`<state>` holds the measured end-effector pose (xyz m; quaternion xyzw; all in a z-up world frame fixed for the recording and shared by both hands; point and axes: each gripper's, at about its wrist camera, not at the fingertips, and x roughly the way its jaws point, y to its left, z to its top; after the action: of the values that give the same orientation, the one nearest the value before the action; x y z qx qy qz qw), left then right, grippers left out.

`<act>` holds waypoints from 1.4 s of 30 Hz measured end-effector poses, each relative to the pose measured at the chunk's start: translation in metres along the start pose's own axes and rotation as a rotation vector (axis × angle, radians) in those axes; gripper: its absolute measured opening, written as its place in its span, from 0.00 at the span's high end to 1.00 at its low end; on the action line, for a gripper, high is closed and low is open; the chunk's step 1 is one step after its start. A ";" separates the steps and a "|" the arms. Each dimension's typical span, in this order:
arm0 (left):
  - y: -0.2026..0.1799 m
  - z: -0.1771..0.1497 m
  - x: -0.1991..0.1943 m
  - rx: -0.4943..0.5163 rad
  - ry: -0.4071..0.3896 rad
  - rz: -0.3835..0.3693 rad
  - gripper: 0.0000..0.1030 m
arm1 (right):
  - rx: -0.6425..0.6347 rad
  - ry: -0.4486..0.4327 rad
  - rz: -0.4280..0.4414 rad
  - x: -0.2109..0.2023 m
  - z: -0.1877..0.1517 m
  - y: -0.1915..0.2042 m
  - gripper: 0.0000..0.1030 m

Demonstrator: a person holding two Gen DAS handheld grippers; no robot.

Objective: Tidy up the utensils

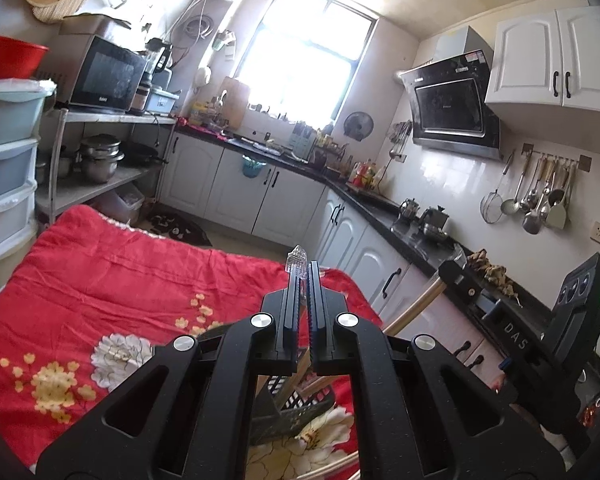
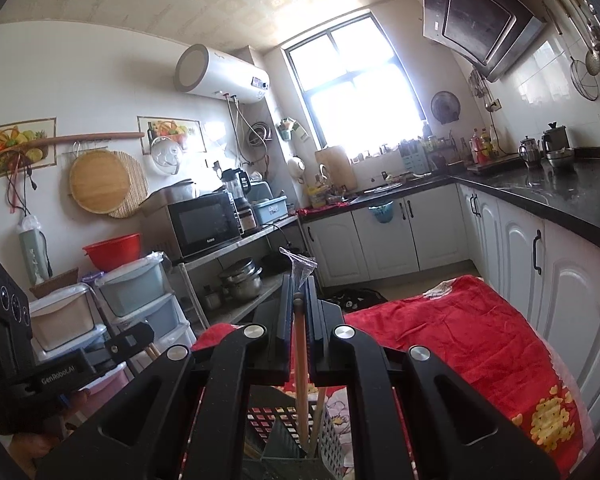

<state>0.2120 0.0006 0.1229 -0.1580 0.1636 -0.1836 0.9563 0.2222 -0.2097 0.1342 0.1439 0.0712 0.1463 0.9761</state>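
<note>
My left gripper (image 1: 303, 276) is shut on a clear plastic utensil (image 1: 296, 259) whose ridged end sticks up past the fingertips. A dark perforated utensil basket (image 1: 292, 408) sits below it on the red floral cloth (image 1: 100, 280). My right gripper (image 2: 299, 286) is shut on a wooden chopstick (image 2: 300, 360) in a clear plastic wrapper (image 2: 300, 264). The chopstick reaches down into the same basket (image 2: 284, 428), next to another stick (image 2: 318, 416). The right gripper's body shows at the right of the left wrist view (image 1: 572, 320).
White cabinets (image 1: 260, 196) under a black countertop (image 2: 560, 196) run along the back and right. A metal shelf (image 1: 100, 176) with a microwave and pots, and plastic drawers (image 1: 4, 168), stand at the left. Ladles hang on the wall (image 1: 536, 196).
</note>
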 end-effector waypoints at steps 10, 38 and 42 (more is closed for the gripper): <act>0.006 -0.018 0.006 -0.003 0.044 0.025 0.99 | 0.015 0.051 -0.013 0.011 -0.020 -0.001 0.94; 0.005 -0.011 -0.037 -0.044 0.020 0.046 0.25 | -0.059 0.114 -0.041 -0.019 -0.022 0.004 0.32; 0.005 -0.013 -0.046 -0.055 0.014 0.037 0.15 | -0.060 0.112 -0.041 -0.032 -0.024 0.004 0.28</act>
<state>0.1681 0.0204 0.1216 -0.1799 0.1781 -0.1624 0.9537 0.1864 -0.2098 0.1159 0.1045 0.1243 0.1365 0.9772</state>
